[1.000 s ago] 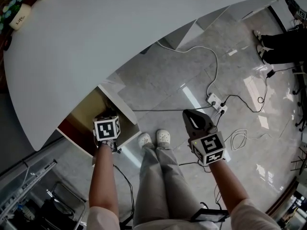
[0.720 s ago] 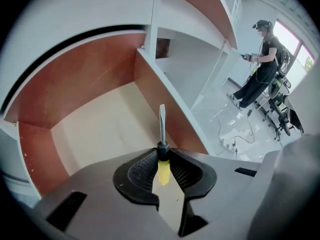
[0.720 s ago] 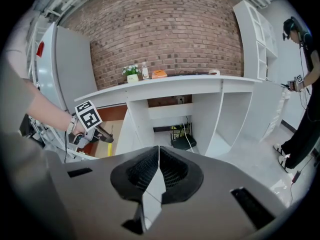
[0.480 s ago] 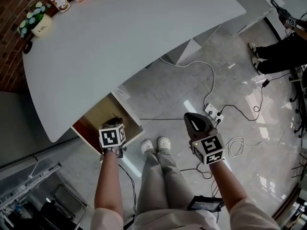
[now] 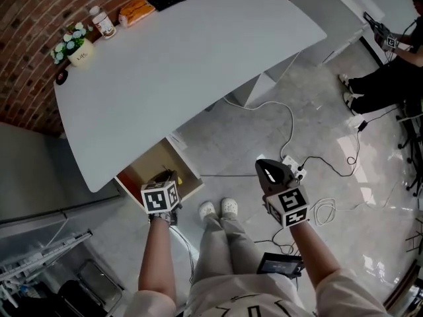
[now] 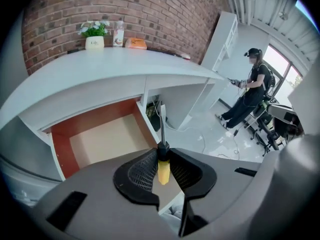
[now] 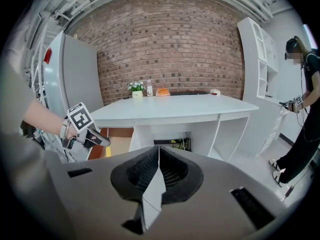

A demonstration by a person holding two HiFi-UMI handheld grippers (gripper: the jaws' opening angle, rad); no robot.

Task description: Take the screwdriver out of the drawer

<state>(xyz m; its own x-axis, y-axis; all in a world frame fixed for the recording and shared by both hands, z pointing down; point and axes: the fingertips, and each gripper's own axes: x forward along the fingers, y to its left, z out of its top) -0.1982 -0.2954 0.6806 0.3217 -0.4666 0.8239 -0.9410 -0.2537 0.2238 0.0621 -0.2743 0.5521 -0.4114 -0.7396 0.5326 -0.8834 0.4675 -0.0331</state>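
Left gripper view shows the screwdriver (image 6: 163, 171) clamped inside the left claw (image 6: 161, 151).

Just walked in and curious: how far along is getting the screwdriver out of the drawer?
Nearly done. The yellow-handled screwdriver is clamped in the left tongs, clear of the open drawer. The right tongs are shut and empty. Left, probably: set it down somewhere, maybe close the drawer.

In the head view the left gripper (image 5: 164, 177) covers most of the screwdriver (image 6: 162, 149); the far end of the drawer (image 5: 149, 166) lies under the surface (image 5: 185, 51); the right edge cuts off a person (image 5: 386, 84)
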